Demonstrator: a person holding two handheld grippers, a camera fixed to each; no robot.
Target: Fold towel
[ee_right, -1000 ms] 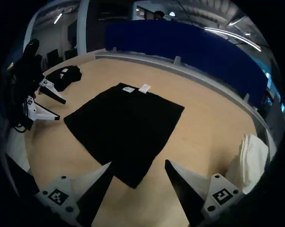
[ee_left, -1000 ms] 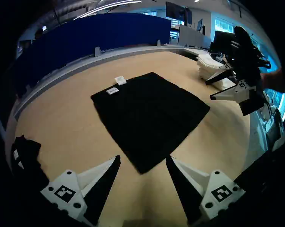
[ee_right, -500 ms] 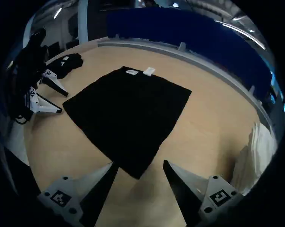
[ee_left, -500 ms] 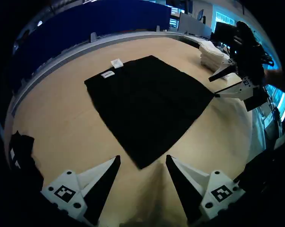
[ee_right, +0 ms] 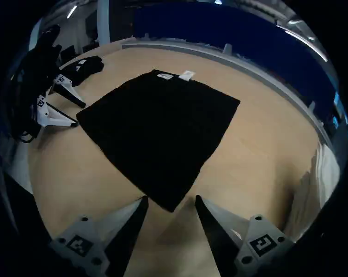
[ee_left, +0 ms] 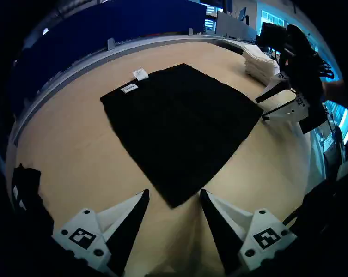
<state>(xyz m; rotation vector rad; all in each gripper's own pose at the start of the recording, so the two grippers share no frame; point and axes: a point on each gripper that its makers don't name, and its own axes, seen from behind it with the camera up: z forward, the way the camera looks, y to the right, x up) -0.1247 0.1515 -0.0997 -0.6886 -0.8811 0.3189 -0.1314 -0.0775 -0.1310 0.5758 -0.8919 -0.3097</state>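
A black towel (ee_left: 180,124) lies flat on the light wooden table (ee_left: 76,138), with two small white tags (ee_left: 134,81) at its far edge. In the left gripper view my left gripper (ee_left: 174,196) is open, its fingertips on either side of the towel's near corner, just short of it. My right gripper (ee_left: 266,108) shows farther off at the towel's right corner, open. In the right gripper view the towel (ee_right: 157,129) spreads ahead and my right gripper (ee_right: 171,202) stands open around its near corner. The left gripper (ee_right: 76,113) appears at the left corner, open.
A stack of folded white towels (ee_left: 261,69) sits at the table's far right, also seen as white towels (ee_right: 319,184) close beside the right gripper. A crumpled black cloth (ee_right: 83,69) lies near the left edge. A blue partition (ee_left: 104,32) runs behind the table.
Both grippers have come lower and closer to the towel's near corners, and the towel looks larger in each view. Both stay open.
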